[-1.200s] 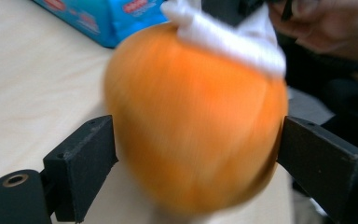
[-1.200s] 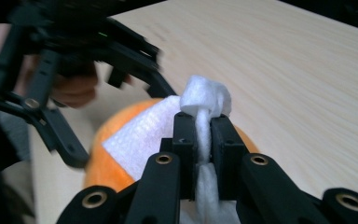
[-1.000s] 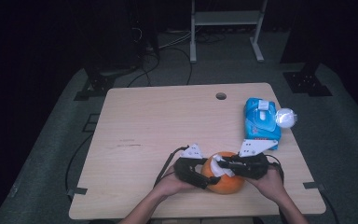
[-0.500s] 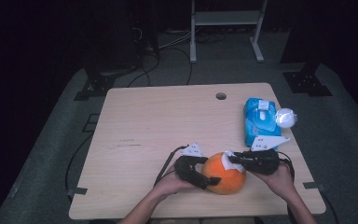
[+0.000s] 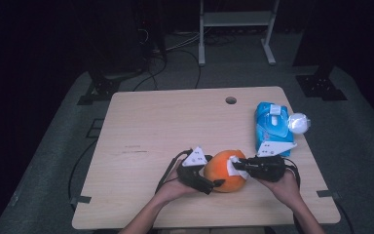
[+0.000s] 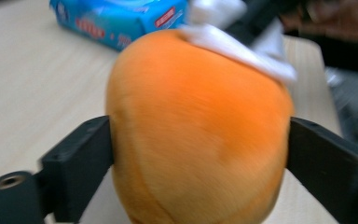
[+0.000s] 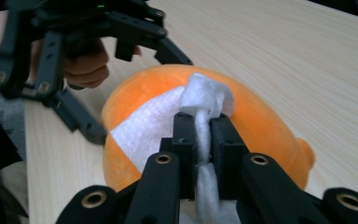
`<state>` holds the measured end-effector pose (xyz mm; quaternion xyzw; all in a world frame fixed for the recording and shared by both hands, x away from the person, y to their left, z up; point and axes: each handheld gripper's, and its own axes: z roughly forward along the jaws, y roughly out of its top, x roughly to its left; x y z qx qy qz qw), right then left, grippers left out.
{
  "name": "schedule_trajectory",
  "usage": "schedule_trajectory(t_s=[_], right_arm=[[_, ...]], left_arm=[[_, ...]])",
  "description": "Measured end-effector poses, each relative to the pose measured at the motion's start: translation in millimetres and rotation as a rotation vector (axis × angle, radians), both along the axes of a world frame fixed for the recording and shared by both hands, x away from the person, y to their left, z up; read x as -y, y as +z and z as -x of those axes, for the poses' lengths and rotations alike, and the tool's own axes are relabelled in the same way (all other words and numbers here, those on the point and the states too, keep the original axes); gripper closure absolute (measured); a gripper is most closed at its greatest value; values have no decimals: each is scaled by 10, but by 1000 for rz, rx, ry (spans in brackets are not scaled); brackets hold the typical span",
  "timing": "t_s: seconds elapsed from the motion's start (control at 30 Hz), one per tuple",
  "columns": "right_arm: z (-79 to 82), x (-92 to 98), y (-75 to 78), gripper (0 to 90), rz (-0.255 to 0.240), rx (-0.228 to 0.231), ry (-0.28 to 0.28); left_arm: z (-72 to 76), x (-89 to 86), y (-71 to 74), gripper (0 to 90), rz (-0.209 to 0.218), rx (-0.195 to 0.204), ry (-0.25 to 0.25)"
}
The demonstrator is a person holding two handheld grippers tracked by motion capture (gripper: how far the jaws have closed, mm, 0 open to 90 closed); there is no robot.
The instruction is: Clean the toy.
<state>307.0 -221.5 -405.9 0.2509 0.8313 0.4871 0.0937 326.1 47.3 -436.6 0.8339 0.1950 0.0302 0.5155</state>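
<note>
dark room all round, pale wooden table (image 5: 165, 126) lit in the middle, and near its front edge sits the orange ball (image 5: 226, 170) i'm working on. my left gripper (image 5: 213, 184) comes at it from the left; its jaws have just been opening and now stand wide on either side of the ball, close against its flanks, though i can't tell whether the pads press. my right gripper (image 5: 234, 165) reaches in from the right, clamped tight on a white wipe (image 7: 200, 100) that lies draped over the ball's top. so the ball sits between both tools, wipe on its upper right side, nearer my right hand (image 5: 285, 183). i judge the next stroke runs across the top, toward the left gripper. the blue wipe pack (image 5: 270, 126) waits well apart at the right edge.
</note>
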Motion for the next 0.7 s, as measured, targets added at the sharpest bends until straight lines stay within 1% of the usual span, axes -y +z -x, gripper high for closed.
schedule_trajectory(t_s=[0.03,0.07,0.1,0.13,0.17,0.2,0.23,0.27,0.33,0.4,0.43,0.47,0.5,0.53,0.57,0.6,0.63,0.67,0.7], right_arm=[[2,-11,10,810,4,7,4],[11,-22,29,810,16,9,1],[18,-32,37,810,22,15,3],[30,-45,43,810,26,21,4],[50,-58,53,810,33,30,2],[71,-73,72,811,31,36,7],[95,-93,96,811,28,43,14],[120,-117,128,810,23,65,24],[145,-135,179,810,22,87,24],[137,-108,212,810,23,88,22],[125,-84,200,811,22,82,24],[111,-60,175,811,21,69,29],[97,-41,142,811,26,59,35],[86,-24,113,811,32,50,39],[80,-9,93,811,29,42,43],[78,4,88,812,21,35,52],[83,6,91,811,17,30,61],[106,-20,105,811,23,37,64],[120,-43,117,811,29,45,68]], left_arm=[[-17,-12,-10,50,7,-22,6],[-21,-15,-18,57,10,-41,3],[-12,-18,-18,120,9,-44,-11],[20,-8,-6,176,-3,-5,-9],[56,6,14,231,-22,39,-20],[90,25,37,249,-42,79,-27],[138,52,59,273,-57,136,-28],[165,69,69,293,-70,171,-30],[229,108,99,306,-103,266,-41],[243,118,107,298,-111,279,-52],[234,115,103,279,-107,264,-56],[212,110,91,237,-99,238,-59],[185,104,77,183,-74,200,-52],[148,92,64,136,-40,148,-42],[105,83,53,87,-19,81,-31],[66,77,39,58,-14,29,-21],[39,67,10,43,-7,-6,-12],[43,64,3,80,-7,-21,-24],[82,79,7,136,-26,23,-28]])
